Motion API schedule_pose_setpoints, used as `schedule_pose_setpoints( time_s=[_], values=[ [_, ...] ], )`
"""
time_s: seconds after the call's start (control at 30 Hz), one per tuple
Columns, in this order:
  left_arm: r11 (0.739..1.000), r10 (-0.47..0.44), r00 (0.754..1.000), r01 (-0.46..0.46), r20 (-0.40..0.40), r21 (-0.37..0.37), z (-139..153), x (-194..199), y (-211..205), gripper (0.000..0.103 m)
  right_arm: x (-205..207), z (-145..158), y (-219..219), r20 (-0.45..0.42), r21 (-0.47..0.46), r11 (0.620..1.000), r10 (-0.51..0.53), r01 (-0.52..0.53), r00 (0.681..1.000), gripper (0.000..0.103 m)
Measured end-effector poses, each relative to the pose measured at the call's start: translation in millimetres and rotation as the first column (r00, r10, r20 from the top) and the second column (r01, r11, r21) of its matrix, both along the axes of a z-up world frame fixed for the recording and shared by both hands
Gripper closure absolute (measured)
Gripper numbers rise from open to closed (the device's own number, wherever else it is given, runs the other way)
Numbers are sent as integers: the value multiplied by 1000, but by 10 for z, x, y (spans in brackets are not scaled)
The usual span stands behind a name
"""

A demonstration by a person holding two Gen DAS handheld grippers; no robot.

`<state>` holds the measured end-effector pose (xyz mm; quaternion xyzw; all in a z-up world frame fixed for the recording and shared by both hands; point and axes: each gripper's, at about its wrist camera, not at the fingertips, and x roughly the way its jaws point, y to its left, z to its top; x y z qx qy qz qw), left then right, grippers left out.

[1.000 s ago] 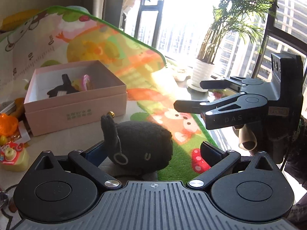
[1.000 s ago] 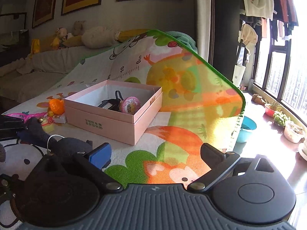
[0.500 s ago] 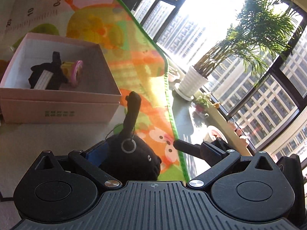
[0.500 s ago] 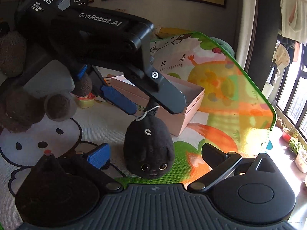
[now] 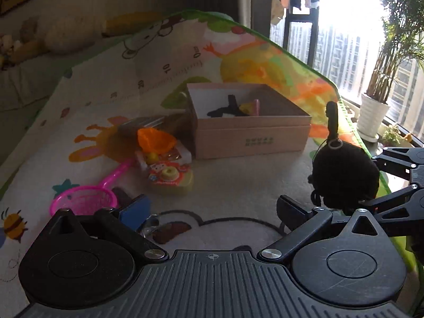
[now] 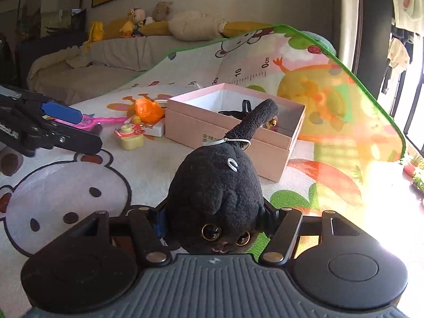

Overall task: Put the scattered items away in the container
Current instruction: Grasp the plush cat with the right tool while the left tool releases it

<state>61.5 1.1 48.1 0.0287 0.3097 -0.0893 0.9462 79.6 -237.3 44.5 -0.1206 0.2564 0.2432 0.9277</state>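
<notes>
A black plush cat (image 6: pixel 214 185) sits on the play mat, face toward the right wrist camera and tail up. My right gripper (image 6: pixel 214 212) has its jaws closing on the cat's sides, and the pads press into the fur. In the left wrist view the same cat (image 5: pixel 344 175) sits between the right gripper's fingers (image 5: pixel 392 201). My left gripper (image 5: pixel 212 209) is open with nothing between its fingers, and in the right wrist view it (image 6: pixel 88 129) hangs well left of the cat. Behind the cat stands the open pink box (image 6: pixel 225 132) (image 5: pixel 251 137), holding a black item and a pink-yellow ball.
Left of the box lie an orange toy (image 5: pixel 155 139), a yellow toy with a red label (image 5: pixel 169 180) and a pink net scoop (image 5: pixel 84 201). The mat's green edge (image 5: pixel 344 111) runs on the right, with a potted plant (image 5: pixel 373 116) and windows beyond. A sofa (image 6: pixel 106 53) stands behind.
My left gripper has let go of the plush cat and swung away to the left. The right gripper's jaws have come in from wide open onto the cat's sides.
</notes>
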Motion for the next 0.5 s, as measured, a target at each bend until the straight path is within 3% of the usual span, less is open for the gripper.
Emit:
schedule_pose_setpoints(
  time_s=[0.13,0.27,0.4,0.5],
  values=[
    [994,110,992,-111,-68,-14,-136,93,242,0,-195,-80,188,39,-66,997,39,-37,998,38],
    [989,131,989,-136,-75,-60,-177,235,367,0,-288,-172,320,67,-129,991,49,-40,997,38],
    [985,171,984,-172,-55,-9,-267,409,365,0,-257,-184,329,61,-132,990,50,-41,997,36],
    [984,180,982,-180,-58,3,-332,511,406,1,-255,-185,318,65,-124,992,36,-28,997,28]
  ],
)
